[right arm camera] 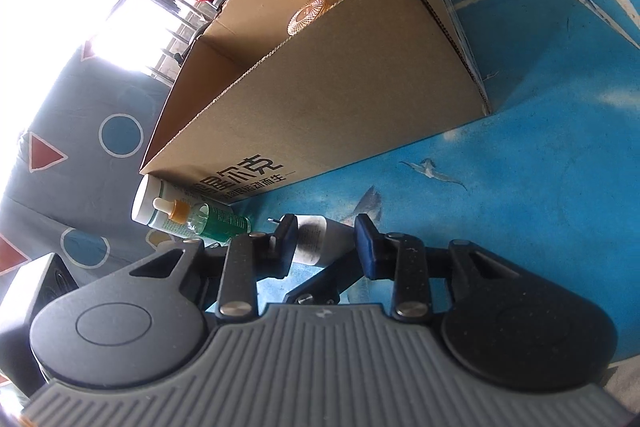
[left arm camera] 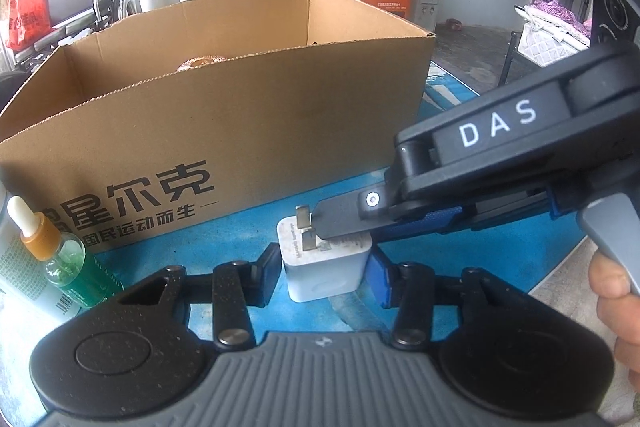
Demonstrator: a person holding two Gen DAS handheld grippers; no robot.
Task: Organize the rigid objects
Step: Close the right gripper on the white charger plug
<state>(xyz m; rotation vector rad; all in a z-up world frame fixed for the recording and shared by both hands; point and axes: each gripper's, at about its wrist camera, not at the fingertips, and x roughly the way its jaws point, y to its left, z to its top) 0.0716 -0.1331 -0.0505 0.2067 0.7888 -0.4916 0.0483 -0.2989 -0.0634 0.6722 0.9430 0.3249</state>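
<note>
both hand-held grippers, left (left arm camera: pixel 326 267) and right (right arm camera: pixel 326 241), pinch the white charger (left arm camera: pixel 328 271) on the blue table (left arm camera: pixel 480 267).

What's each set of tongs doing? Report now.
Left tongs: closed on the charger.
Right tongs: closed on the same charger.

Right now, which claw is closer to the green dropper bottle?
Left. The left claw, gripping the white charger, sits just beside the green dropper bottle; the right claw comes from the charger's far side.
</note>
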